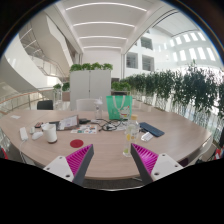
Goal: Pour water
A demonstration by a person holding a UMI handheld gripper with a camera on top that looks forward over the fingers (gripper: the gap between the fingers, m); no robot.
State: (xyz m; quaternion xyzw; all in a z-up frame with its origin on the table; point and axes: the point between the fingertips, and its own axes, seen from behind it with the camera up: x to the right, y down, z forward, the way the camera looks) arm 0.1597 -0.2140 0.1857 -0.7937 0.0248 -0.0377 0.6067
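Observation:
My gripper (112, 160) is open and empty, held above the near part of a round wooden table (105, 145). Its two fingers show their magenta pads (81, 158), with bare tabletop between them. A small clear container (127, 143), a bottle or a glass with a yellowish tint, stands on the table just ahead of the right finger. A white cup (51, 134) stands to the left beyond the left finger. A pink dish (77, 143) lies just ahead of the left finger.
A green bag (119, 106) stands at the table's far side. Papers (68, 122), cables and small items lie across the far left. A dark flat object (151, 129) lies at the right. Plants (185, 90) line the right side of the hall.

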